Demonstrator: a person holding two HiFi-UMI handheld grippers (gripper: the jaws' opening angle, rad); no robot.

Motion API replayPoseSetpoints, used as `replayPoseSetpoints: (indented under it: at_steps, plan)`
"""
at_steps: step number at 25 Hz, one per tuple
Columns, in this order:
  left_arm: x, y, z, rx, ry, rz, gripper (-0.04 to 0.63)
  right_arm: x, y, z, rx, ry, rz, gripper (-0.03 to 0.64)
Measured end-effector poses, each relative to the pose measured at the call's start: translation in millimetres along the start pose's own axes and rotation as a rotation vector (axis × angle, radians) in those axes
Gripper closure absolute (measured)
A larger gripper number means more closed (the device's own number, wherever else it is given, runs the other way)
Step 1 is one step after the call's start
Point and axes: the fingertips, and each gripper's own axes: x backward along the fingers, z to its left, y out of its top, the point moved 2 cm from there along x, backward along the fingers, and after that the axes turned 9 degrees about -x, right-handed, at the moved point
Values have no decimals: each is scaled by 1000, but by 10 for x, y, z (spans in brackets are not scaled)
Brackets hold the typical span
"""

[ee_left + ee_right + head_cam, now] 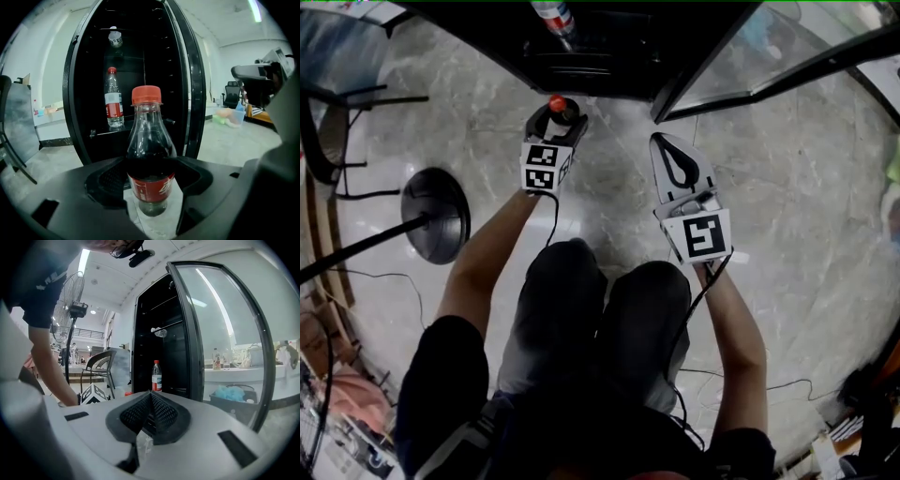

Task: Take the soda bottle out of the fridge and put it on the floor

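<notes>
Fridge (609,47) stands open, and just in front, low over the floor (787,206), the left gripper (557,114) clamps the soda bottle (149,157) upright — likely so it lands on its base. Right gripper (151,401) hangs alongside, jaws together, empty.

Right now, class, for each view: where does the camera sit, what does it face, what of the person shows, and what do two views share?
Head view: on the person's head, facing down at the floor before the fridge; forearms, legs and both grippers show.
Left gripper view: on the left gripper, facing into the fridge; its jaws grip the soda bottle.
Right gripper view: on the right gripper, facing the fridge; jaws together, empty; an arm shows.
Shared: both gripper views show the water bottle on a shelf.
</notes>
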Motion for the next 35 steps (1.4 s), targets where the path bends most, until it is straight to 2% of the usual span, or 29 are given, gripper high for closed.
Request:
replayPoseSetpoints:
  at_steps: [13, 21, 26, 35]
  plan:
    - [-437, -809, 59, 29, 48, 64, 276, -317, -533, -51, 25, 36, 25, 598]
    - [-628, -1097, 110, 49, 70, 90, 276, -422, -733, -76, 32, 43, 43, 598]
    - [-690, -1109, 149, 62, 88, 63, 276, -444, -766, -73, 26, 49, 45, 598]
    - [-589, -1116, 87, 12, 92, 18, 275, -441, -843, -86, 8, 45, 50, 598]
